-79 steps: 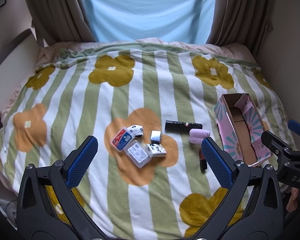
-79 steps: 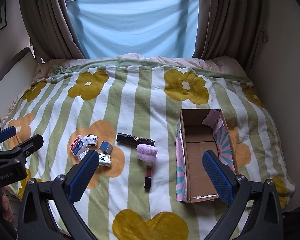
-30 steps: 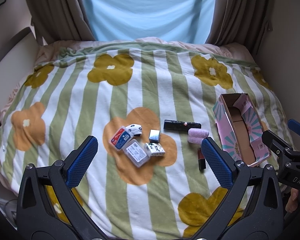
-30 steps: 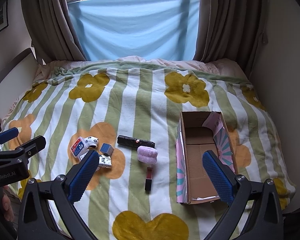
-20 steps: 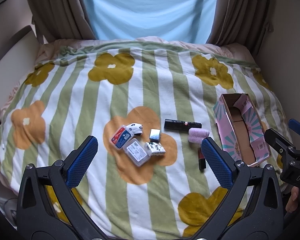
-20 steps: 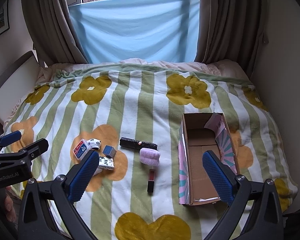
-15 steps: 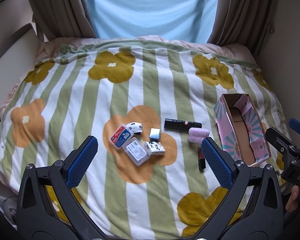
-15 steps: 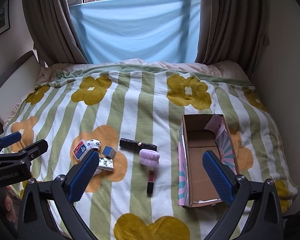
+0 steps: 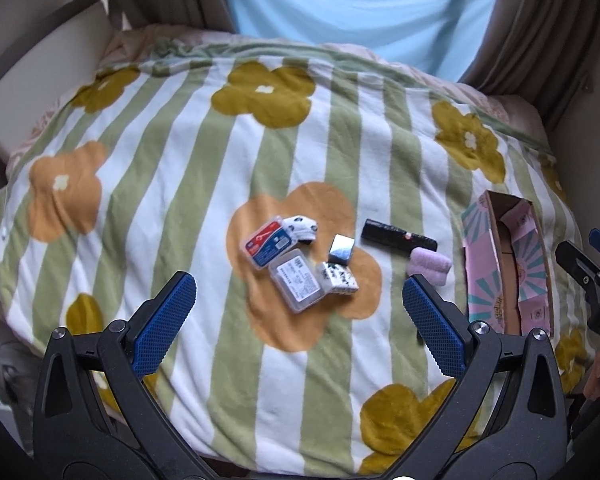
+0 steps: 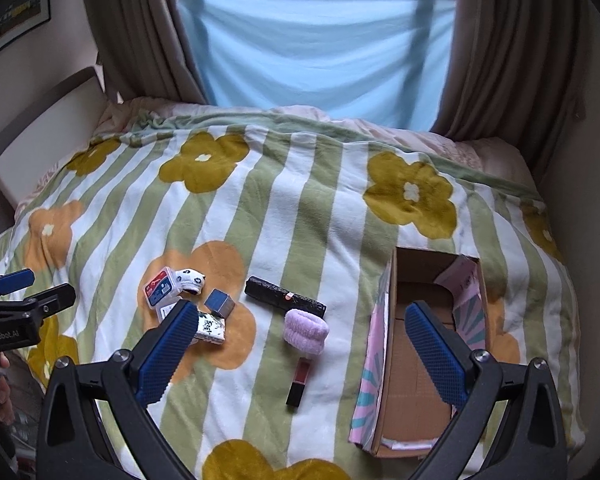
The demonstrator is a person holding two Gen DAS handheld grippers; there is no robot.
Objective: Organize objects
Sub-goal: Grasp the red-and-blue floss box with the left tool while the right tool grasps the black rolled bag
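Observation:
Small items lie on a striped flower blanket: a red-blue card case, a clear case, a panda item, a silver cube, a patterned block, a black bar, a purple roll. An open, empty pink cardboard box lies at the right. A lipstick lies below the roll. My left gripper is open above the near blanket. My right gripper is open and empty.
Brown curtains and a blue sheet hang behind the bed. A wall runs along the right side, a headboard panel along the left. The bed's near edge lies below both grippers.
Both grippers have moved forward and a little lower toward the objects, and the left view has tilted. Nothing on the blanket has moved. Both stay open.

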